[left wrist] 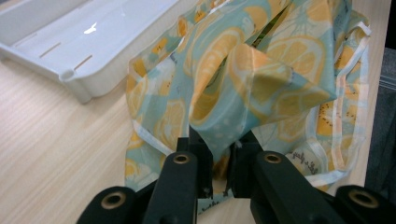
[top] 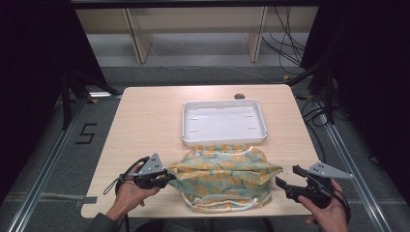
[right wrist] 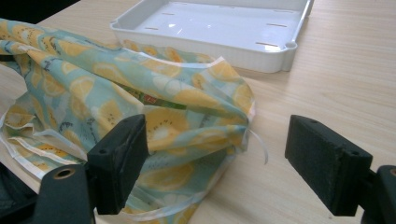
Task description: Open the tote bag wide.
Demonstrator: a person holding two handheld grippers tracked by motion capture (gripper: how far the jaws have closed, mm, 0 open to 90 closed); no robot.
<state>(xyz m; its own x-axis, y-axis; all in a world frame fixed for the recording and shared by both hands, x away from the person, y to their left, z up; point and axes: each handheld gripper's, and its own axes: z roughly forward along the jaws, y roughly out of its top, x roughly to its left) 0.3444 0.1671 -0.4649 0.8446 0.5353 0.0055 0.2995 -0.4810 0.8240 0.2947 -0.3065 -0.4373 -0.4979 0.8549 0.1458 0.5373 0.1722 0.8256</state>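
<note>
Teal cloth printed with orange citrus slices and edged in white binding, apparently an apron or similar garment [top: 225,176], lies rumpled on the near half of the pale wood-grain table [top: 145,125], its far edge just in front of the shallow white plastic tray [top: 224,122], which holds nothing. The left gripper [top: 167,176] is clamped on a raised fold at the cloth's left edge; in the left gripper view the black jaws are pinched together with fabric [left wrist: 252,93] tenting up from between them, a hold that lifts the corner clear of the table so it can be drawn out or folded over. The right gripper [top: 285,186] stands just off the cloth's right edge with its jaws spread wide; in the right gripper view the bunched right corner [right wrist: 205,126], with a loose white tie trailing from it, sits between the two pads [right wrist: 119,158] but is not yet touched. The arrangement suggests that the right corner is to be seized next, giving a two-point hold for spreading or folding the cloth, probably before it goes into the tray [right wrist: 224,28].
</note>
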